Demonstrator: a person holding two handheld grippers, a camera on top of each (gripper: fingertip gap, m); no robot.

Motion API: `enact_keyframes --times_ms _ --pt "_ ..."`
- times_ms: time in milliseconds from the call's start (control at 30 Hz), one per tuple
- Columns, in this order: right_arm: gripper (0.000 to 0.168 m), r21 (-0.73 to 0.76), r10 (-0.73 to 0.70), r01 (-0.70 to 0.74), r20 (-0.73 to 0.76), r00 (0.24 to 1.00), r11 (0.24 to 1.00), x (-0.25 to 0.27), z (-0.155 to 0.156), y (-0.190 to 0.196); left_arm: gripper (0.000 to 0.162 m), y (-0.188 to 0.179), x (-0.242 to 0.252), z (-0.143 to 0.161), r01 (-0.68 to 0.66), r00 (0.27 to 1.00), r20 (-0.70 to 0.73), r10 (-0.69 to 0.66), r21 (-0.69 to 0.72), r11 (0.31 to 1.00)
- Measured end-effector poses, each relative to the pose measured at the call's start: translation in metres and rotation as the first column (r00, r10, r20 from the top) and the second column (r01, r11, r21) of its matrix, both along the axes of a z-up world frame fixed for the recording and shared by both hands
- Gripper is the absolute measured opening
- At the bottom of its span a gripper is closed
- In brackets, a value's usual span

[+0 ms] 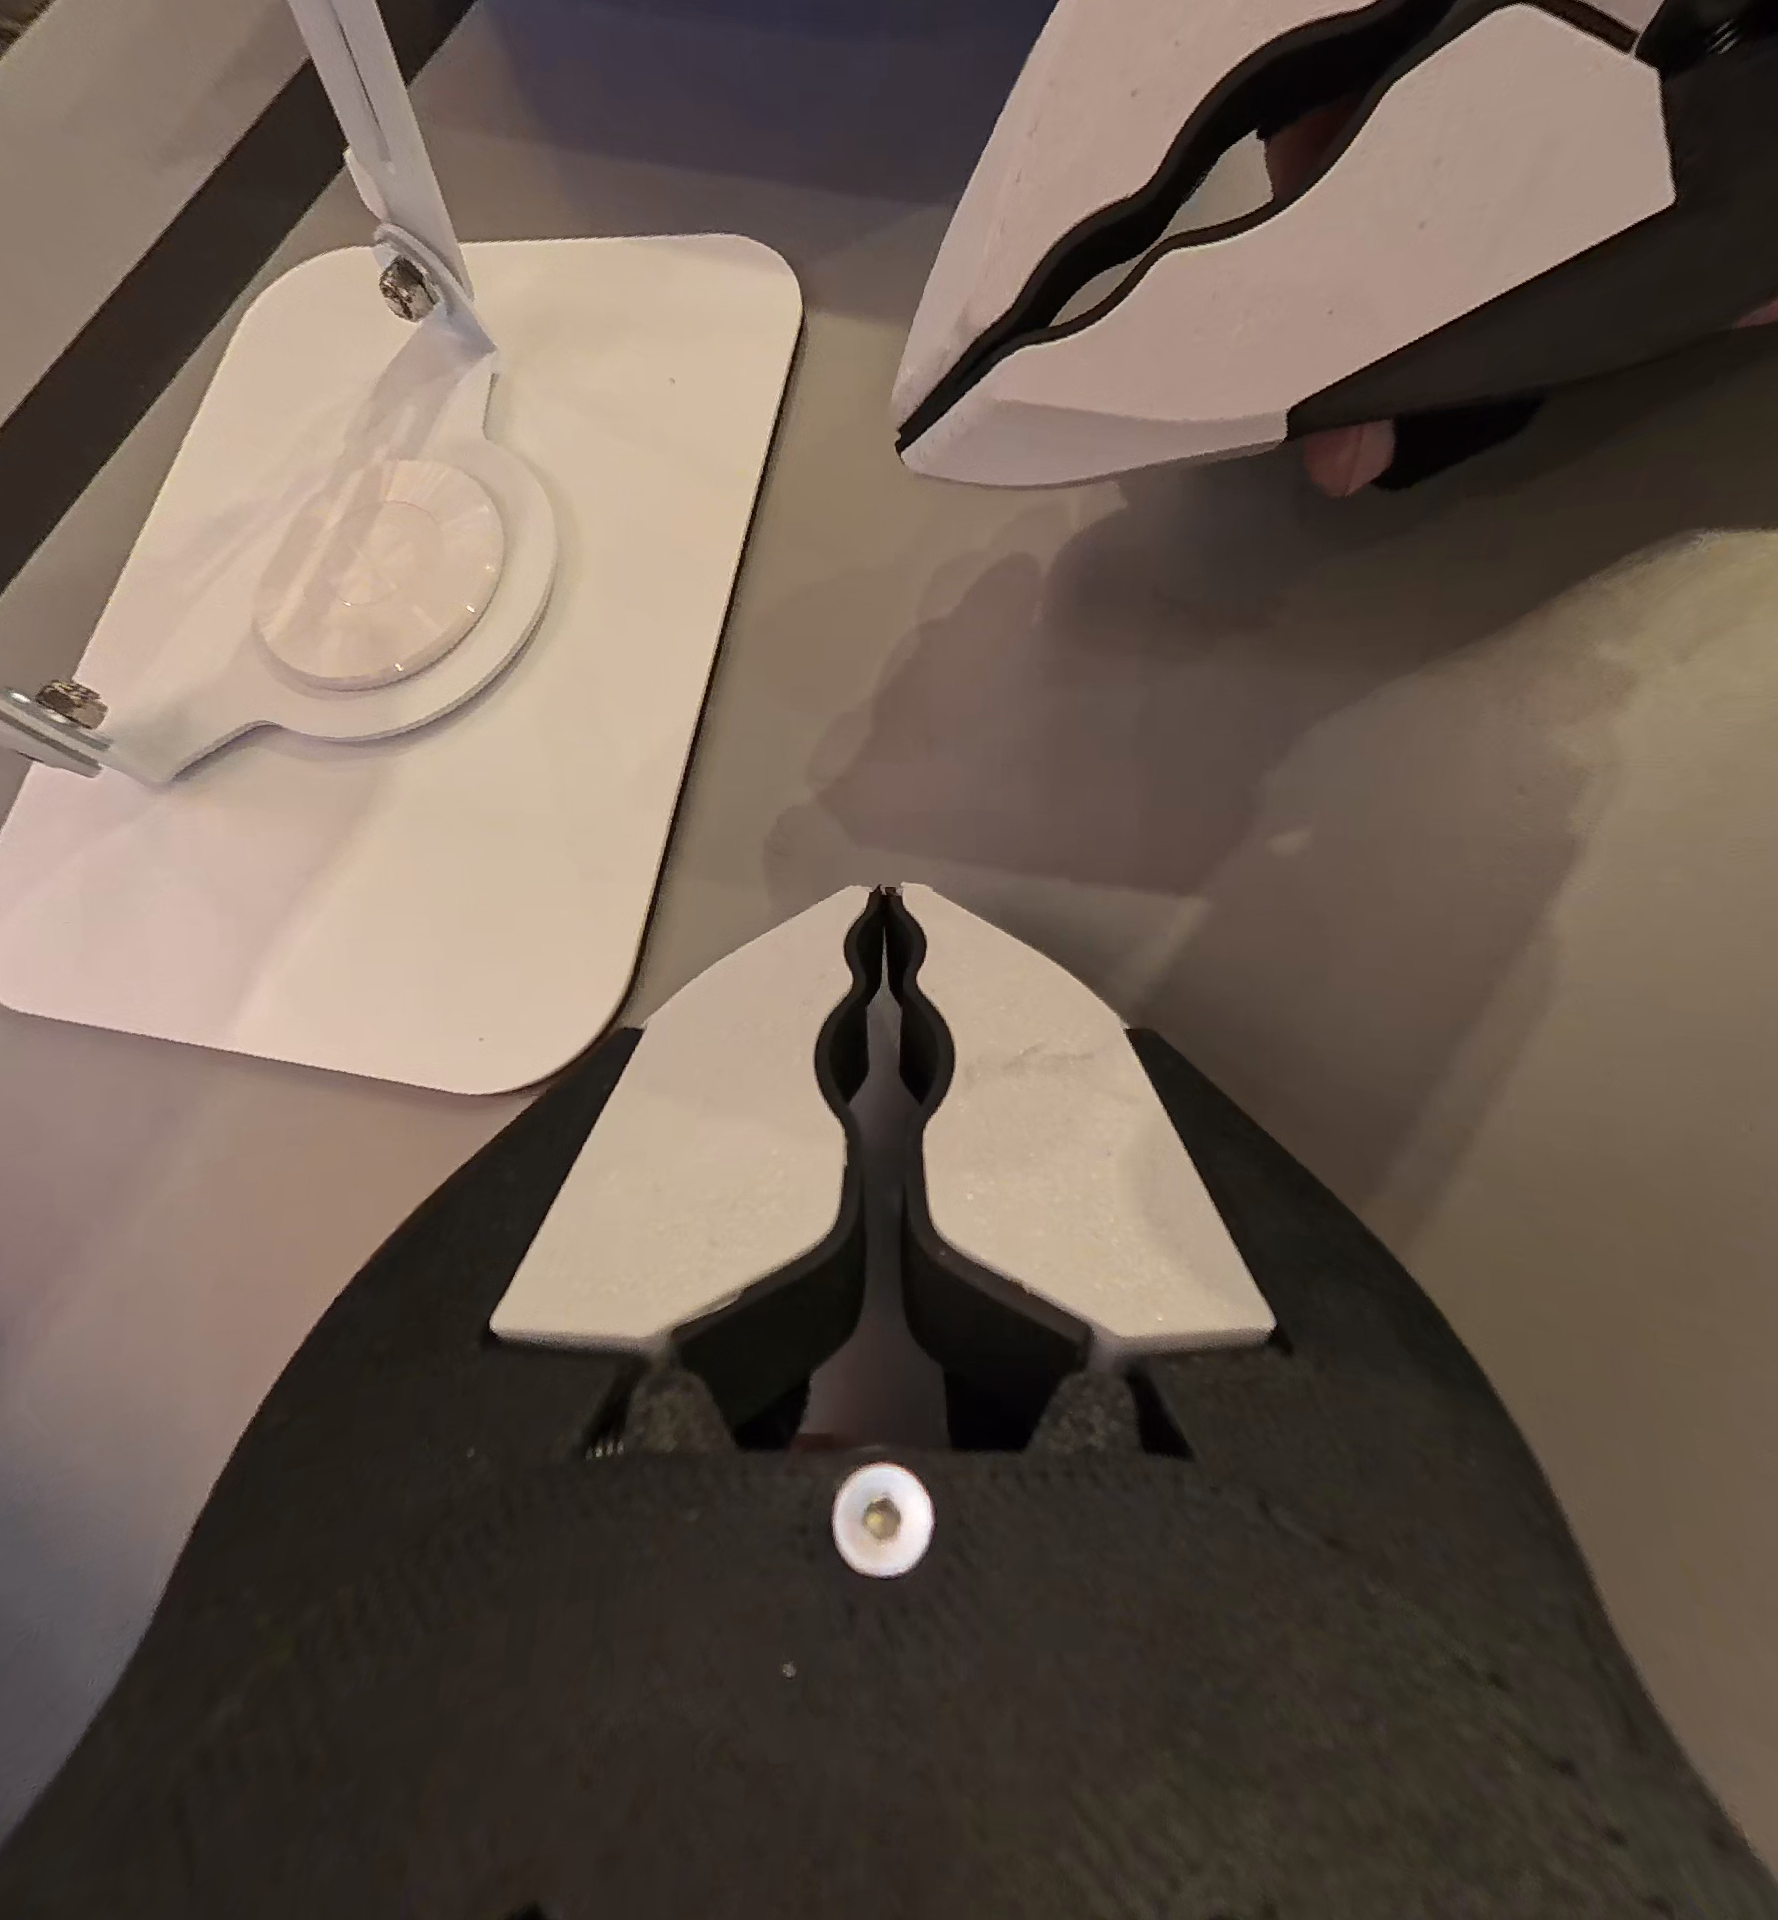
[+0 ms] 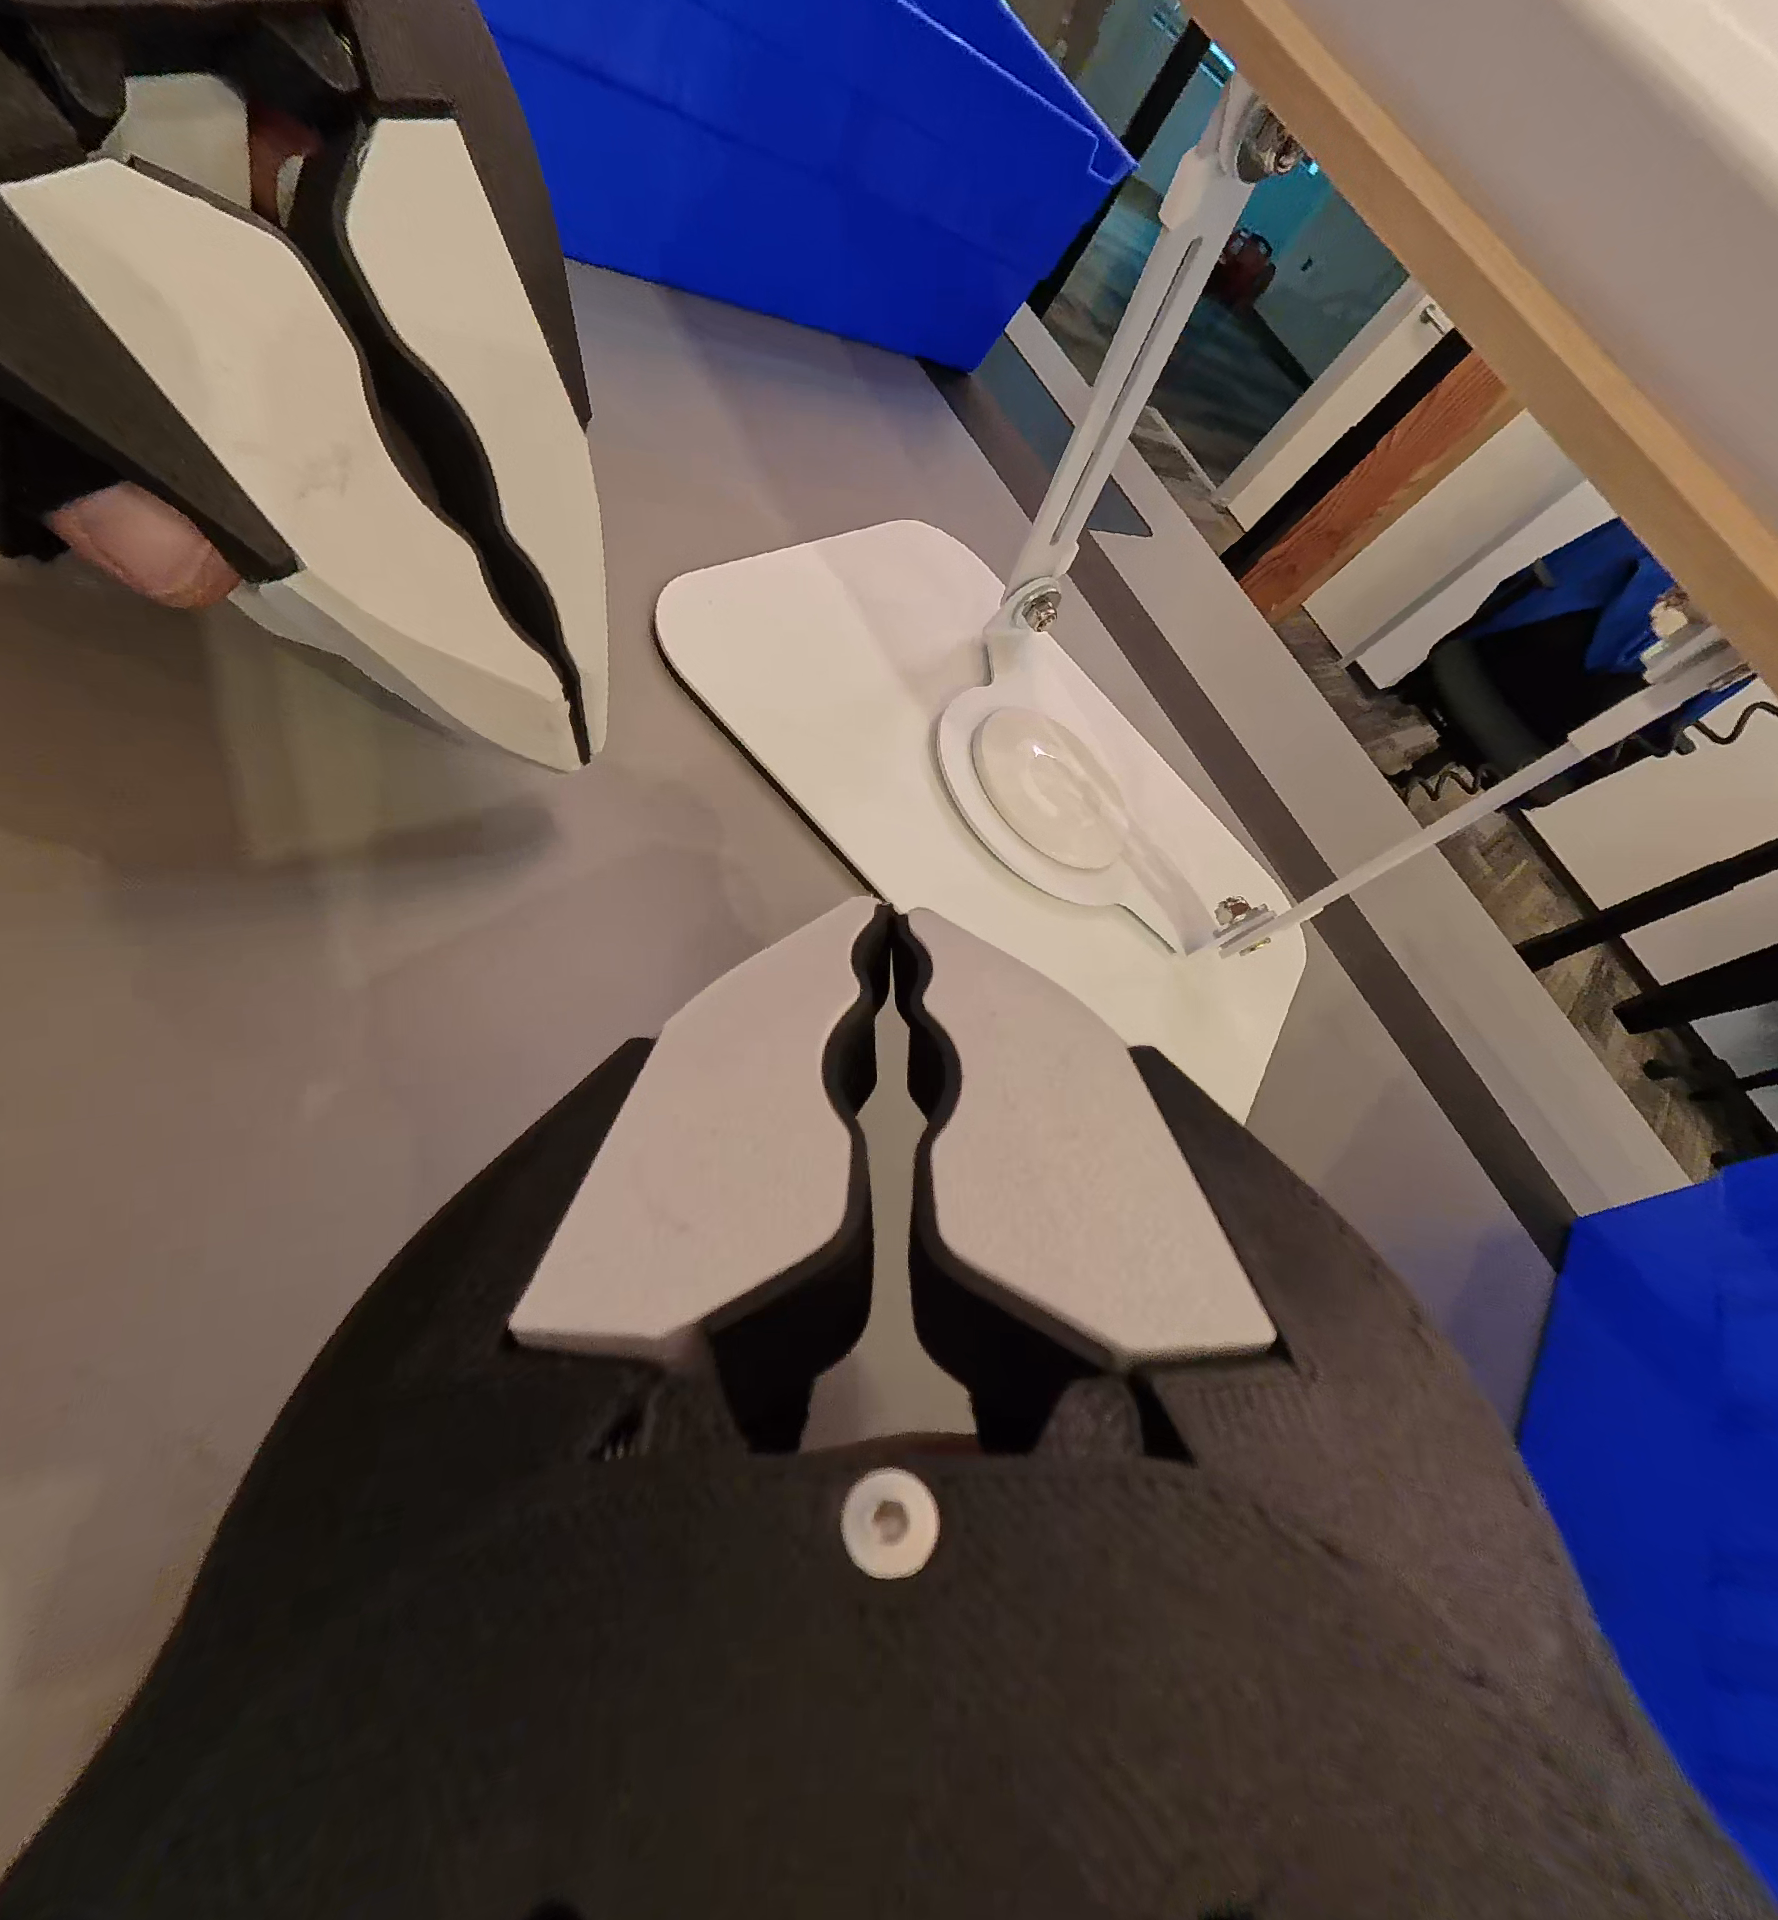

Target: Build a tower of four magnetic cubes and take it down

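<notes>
Left tongs (image 1: 886,890) and right tongs (image 2: 890,914) both closed, empty, tips angled toward each other.

Two tools, left (image 1: 883,891) and right (image 2: 887,914), one white stand base (image 1: 552,665), two blue bins (image 2: 823,177)

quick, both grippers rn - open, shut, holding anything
left gripper: shut, fingertips together, nothing held.
right gripper: shut, fingertips together, nothing held.
</notes>
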State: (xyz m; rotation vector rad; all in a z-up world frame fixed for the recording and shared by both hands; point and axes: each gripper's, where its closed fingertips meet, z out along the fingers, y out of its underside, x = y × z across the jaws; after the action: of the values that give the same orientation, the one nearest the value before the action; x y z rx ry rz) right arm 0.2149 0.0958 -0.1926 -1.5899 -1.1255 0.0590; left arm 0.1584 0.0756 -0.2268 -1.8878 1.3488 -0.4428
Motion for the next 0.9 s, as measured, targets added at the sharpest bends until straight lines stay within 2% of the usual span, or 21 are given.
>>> enact_keyframes --times_ms 700,900 --pt "0.000 0.012 -0.039 0.039 -0.004 0.999 0.999 0.001 0.002 0.006 0.000 0.012 -0.005 0.009 -0.074 0.997 0.024 0.072 0.098 0.992" --pt "0.000 0.018 -0.064 0.064 -0.014 0.998 0.998 0.003 0.005 0.006 0.000 0.023 -0.011 0.017 -0.153 0.988 0.051 0.146 0.161 0.975"
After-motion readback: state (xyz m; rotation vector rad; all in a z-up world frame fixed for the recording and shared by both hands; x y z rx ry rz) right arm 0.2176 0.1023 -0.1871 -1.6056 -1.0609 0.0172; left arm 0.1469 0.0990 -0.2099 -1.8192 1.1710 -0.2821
